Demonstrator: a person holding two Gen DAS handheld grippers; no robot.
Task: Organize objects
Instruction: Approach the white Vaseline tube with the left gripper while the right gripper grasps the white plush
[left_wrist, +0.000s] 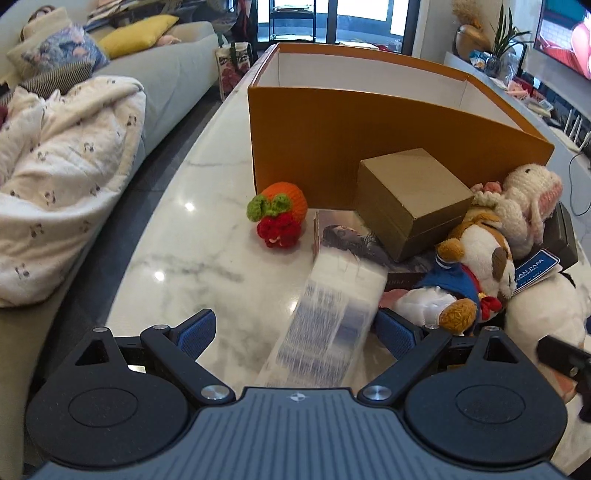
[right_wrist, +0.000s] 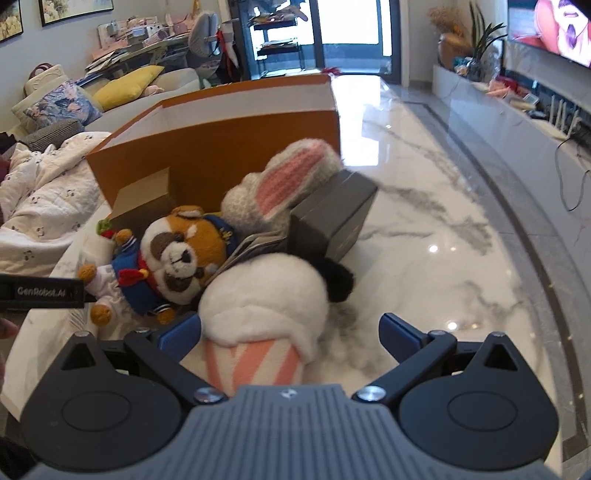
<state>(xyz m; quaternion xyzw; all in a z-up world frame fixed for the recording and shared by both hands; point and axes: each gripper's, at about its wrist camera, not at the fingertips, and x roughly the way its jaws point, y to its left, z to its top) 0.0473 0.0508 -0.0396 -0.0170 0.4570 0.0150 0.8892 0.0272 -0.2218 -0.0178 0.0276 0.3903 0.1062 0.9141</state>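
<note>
An open orange box (left_wrist: 306, 147) stands on the marble table (left_wrist: 177, 236); it also shows in the right wrist view (right_wrist: 221, 147). My left gripper (left_wrist: 295, 328) is open, with a white printed packet (left_wrist: 332, 314) lying between its jaws, touching the right finger. My right gripper (right_wrist: 291, 332) is open around a white plush with a pink-striped base (right_wrist: 262, 314). A red panda plush (right_wrist: 173, 254) (left_wrist: 469, 266), a crocheted bunny (right_wrist: 284, 184) (left_wrist: 524, 203), a gold box (left_wrist: 410, 199), a dark box (right_wrist: 332, 218) and a crocheted orange-and-red fruit (left_wrist: 277, 214) lie by the orange box.
A sofa with a quilt (left_wrist: 55, 184) and cushions runs along the table's left side. A book (left_wrist: 362, 243) lies under the gold box. A TV console (right_wrist: 517, 110) stands at the right across the marble floor (right_wrist: 443, 221).
</note>
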